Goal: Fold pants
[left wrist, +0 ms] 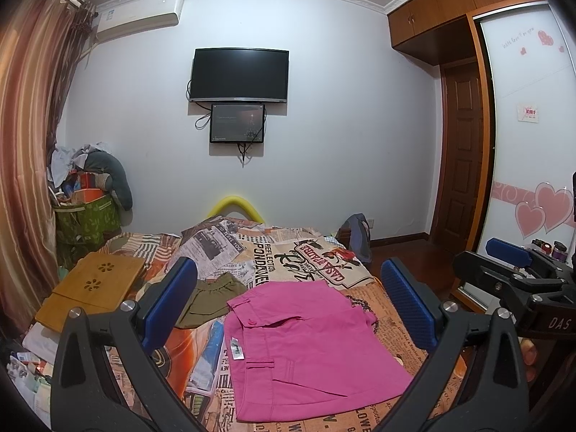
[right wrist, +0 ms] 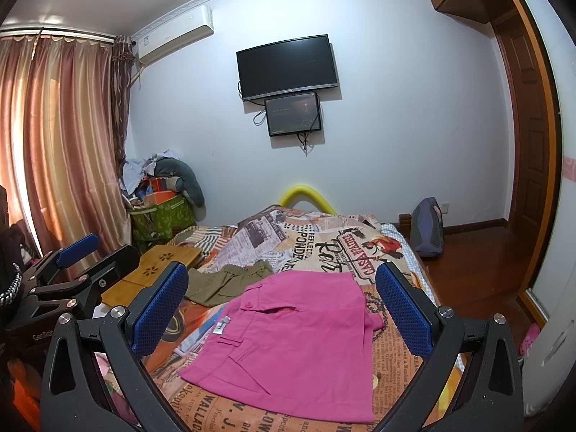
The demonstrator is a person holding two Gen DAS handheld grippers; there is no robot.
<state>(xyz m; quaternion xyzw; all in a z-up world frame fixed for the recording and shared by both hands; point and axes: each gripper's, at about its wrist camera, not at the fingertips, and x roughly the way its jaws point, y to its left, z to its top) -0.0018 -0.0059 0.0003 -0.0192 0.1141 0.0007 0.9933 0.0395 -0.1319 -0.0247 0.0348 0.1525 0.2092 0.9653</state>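
Observation:
Pink pants (left wrist: 309,349) lie folded flat on the bed, waistband and white label to the left; they also show in the right wrist view (right wrist: 298,345). My left gripper (left wrist: 288,302) is open and empty, held above the pants. My right gripper (right wrist: 284,302) is open and empty too, above the pants. The right gripper shows at the right edge of the left wrist view (left wrist: 511,262), and the left gripper at the left edge of the right wrist view (right wrist: 82,252). Neither touches the cloth.
Olive green shorts (left wrist: 208,298) lie left of the pink pants, also in the right wrist view (right wrist: 226,280). A bamboo lap desk (left wrist: 93,288) sits on the bed's left side. The bedspread (left wrist: 288,252) has a newspaper print. A bag (right wrist: 426,226) stands by the bed's far right.

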